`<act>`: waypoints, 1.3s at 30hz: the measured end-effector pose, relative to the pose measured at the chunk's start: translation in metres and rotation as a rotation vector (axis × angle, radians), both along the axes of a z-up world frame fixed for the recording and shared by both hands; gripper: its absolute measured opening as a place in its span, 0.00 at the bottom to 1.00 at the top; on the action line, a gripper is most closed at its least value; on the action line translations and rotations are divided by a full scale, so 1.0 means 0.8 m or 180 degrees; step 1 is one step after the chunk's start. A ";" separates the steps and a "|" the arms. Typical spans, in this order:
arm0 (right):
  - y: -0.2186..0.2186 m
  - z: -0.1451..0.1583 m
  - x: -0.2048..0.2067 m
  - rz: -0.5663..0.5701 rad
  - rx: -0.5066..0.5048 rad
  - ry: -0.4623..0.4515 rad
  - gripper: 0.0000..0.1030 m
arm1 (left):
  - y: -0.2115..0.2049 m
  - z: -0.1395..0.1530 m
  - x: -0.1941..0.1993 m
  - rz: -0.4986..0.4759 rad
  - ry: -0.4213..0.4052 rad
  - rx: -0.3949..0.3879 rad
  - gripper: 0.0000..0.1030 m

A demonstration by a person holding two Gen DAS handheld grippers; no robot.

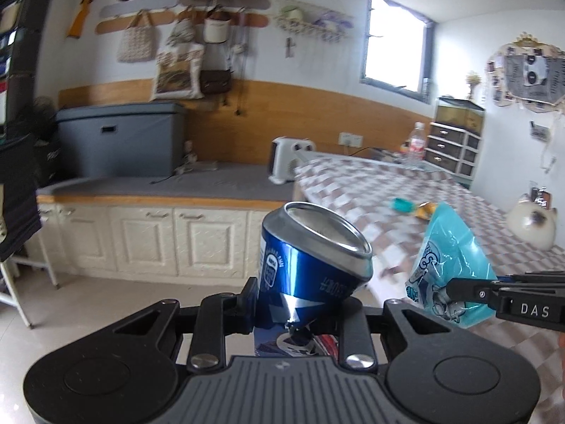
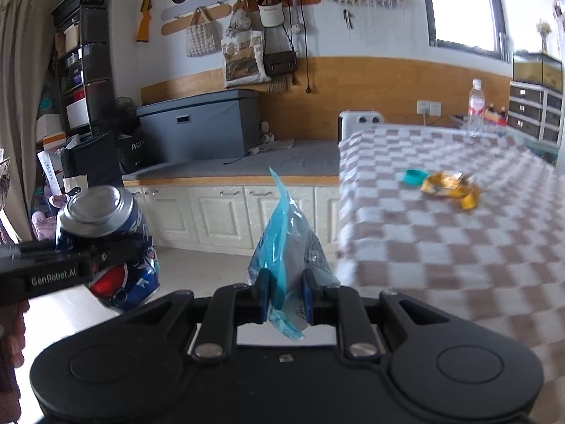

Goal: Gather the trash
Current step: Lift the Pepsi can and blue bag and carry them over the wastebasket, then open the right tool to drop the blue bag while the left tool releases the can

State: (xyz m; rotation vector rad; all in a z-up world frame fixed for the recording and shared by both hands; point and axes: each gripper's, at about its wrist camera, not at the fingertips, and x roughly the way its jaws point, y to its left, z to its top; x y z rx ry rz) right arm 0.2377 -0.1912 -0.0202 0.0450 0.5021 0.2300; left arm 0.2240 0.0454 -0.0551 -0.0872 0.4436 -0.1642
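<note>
You are mid-carry, left gripper (image 1: 298, 304) clamped on the dented blue can (image 1: 310, 258), right gripper (image 2: 286, 296) pinching the blue wrapper (image 2: 286, 240), both off the checkered table (image 2: 441, 247); next, find a bin.

Checkered table (image 2: 441, 247), teal lid (image 2: 414, 177) beside yellow wrapper (image 2: 450, 187); water bottle (image 2: 476, 106) at far edge
</note>
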 end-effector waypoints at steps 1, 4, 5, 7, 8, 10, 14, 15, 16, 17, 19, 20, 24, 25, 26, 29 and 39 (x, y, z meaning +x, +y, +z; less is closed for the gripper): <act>0.011 -0.006 0.005 -0.0004 0.0031 0.0026 0.19 | 0.011 -0.008 0.002 0.0032 0.0027 -0.0010 0.28; 0.041 -0.029 0.015 -0.0011 0.0096 0.0107 0.19 | 0.036 -0.032 0.006 0.0114 0.0112 -0.0034 0.28; 0.051 -0.040 0.019 -0.0017 0.0130 0.0142 0.19 | 0.045 -0.041 0.008 0.0138 0.0151 -0.0045 0.28; 0.070 -0.064 0.027 -0.0013 0.0207 0.0208 0.19 | 0.062 -0.065 0.015 0.0187 0.0257 -0.0072 0.28; 0.080 -0.078 0.030 -0.0014 0.0220 0.0245 0.19 | 0.070 -0.078 0.019 0.0208 0.0322 -0.0080 0.28; 0.100 -0.115 0.040 -0.0016 0.0233 0.0362 0.19 | 0.085 -0.107 0.028 0.0237 0.0471 -0.0100 0.28; 0.130 -0.194 0.068 0.0015 0.0179 0.0773 0.19 | 0.110 -0.168 0.050 0.0245 0.0787 -0.0143 0.28; 0.135 -0.214 0.075 0.0004 0.0151 0.0874 0.19 | 0.115 -0.184 0.055 0.0247 0.0866 -0.0157 0.28; 0.139 -0.235 0.082 -0.0001 0.0138 0.0977 0.19 | 0.121 -0.201 0.062 0.0248 0.0945 -0.0176 0.28; 0.143 -0.255 0.089 -0.0010 0.0120 0.1086 0.19 | 0.126 -0.217 0.067 0.0252 0.1016 -0.0192 0.28; 0.148 -0.291 0.103 -0.0007 0.0088 0.1263 0.19 | 0.135 -0.249 0.080 0.0264 0.1166 -0.0232 0.28; 0.150 -0.306 0.110 -0.0010 0.0070 0.1335 0.19 | 0.138 -0.264 0.086 0.0267 0.1242 -0.0258 0.28; 0.166 -0.380 0.141 -0.0043 -0.0065 0.1672 0.19 | 0.146 -0.322 0.109 0.0268 0.1530 -0.0354 0.28; 0.170 -0.395 0.147 -0.0035 -0.0100 0.1732 0.20 | 0.148 -0.338 0.116 0.0267 0.1608 -0.0379 0.28; 0.174 -0.411 0.155 -0.0029 -0.0146 0.1785 0.20 | 0.149 -0.351 0.121 0.0269 0.1666 -0.0398 0.28; 0.186 -0.448 0.179 0.0014 -0.0267 0.1933 0.20 | 0.151 -0.389 0.136 0.0289 0.1865 -0.0482 0.28; 0.206 -0.528 0.256 0.0200 -0.0423 0.2157 0.25 | 0.141 -0.470 0.186 0.0384 0.2227 -0.0626 0.28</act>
